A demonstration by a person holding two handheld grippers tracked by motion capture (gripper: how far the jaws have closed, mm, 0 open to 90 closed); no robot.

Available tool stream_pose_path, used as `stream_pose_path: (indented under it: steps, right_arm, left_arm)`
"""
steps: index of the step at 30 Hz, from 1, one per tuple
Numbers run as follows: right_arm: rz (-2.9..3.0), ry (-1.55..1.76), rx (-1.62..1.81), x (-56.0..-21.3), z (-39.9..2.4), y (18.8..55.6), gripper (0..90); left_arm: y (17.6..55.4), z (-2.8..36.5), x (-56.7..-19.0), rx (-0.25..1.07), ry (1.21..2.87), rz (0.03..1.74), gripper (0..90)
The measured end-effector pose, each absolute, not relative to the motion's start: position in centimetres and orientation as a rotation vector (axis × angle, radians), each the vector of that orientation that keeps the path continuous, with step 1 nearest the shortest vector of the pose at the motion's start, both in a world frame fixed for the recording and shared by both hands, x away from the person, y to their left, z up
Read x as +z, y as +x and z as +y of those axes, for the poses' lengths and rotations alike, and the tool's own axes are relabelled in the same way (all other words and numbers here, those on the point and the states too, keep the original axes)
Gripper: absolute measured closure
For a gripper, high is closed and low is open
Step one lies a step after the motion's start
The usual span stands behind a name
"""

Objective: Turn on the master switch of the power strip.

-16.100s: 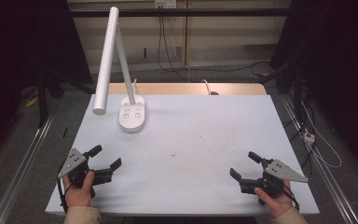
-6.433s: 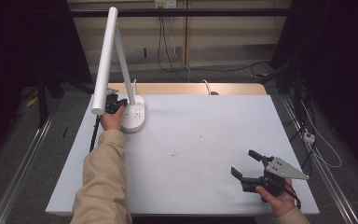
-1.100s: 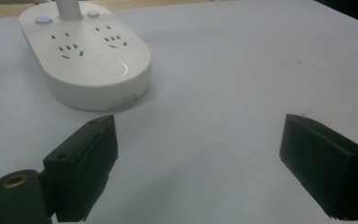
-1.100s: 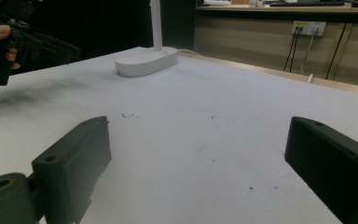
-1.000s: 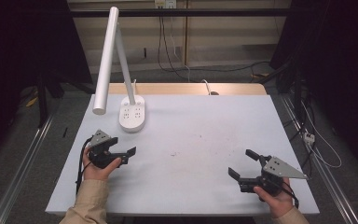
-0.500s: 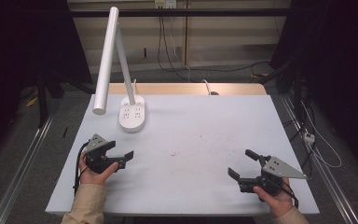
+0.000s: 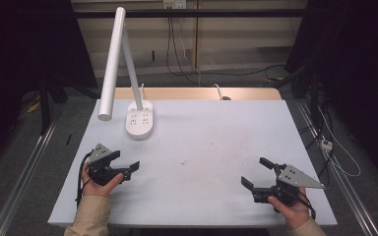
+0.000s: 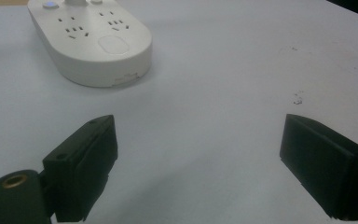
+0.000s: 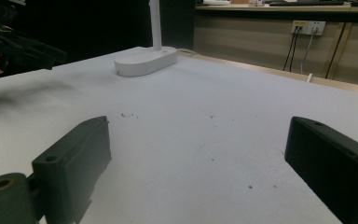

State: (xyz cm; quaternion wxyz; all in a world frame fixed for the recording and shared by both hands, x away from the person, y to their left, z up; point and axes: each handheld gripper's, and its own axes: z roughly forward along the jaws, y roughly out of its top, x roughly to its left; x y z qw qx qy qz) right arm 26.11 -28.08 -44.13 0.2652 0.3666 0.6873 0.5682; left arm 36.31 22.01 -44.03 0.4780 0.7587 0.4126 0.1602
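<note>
Desk lamp [image 7: 128, 73] stands at the table's [image 7: 202, 147] far left, its socket base [image 8: 91, 39] likely heavy, smooth, rigid; grip the slim stem rather than the base; left gripper [image 7: 125, 169] and right gripper [image 7: 256, 174] both gape, empty.

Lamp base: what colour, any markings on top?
White lamp base, with socket slots and a small blue light near its far end; left gripper view shows it best.

Beige sleeves [image 7: 87, 216], black hand-held grippers [image 7: 123, 169] (grey three-cornered top plates [image 7: 98, 153]), trailing black cables.
</note>
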Motion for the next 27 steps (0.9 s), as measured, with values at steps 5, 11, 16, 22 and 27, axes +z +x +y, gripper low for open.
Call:
stream_pose_path:
  steps: [5,11,16,22,27]
  right_arm:
    - [1.856,0.992,1.537,-44.1,-28.1,26.1,6.7]
    - [1.86,0.992,1.537,-44.2,-28.1,26.1,6.9]
    - [1.861,0.992,1.536,-44.2,-28.1,26.2,6.9]
    - [1.863,0.995,1.54,-44.3,-28.1,26.2,7.1]
    - [1.866,0.997,1.539,-44.3,-28.1,26.2,7.2]
  left_arm:
    - [36.1,22.2,-44.1,0.39,1.854,1.009,11.0]
    - [35.8,22.5,-44.1,0.389,1.85,1.009,11.0]
    - [35.5,22.8,-44.2,0.392,1.852,1.013,11.0]
    - [35.1,23.0,-44.2,0.393,1.848,1.011,11.0]
    - [35.0,23.1,-44.2,0.395,1.85,1.008,10.8]
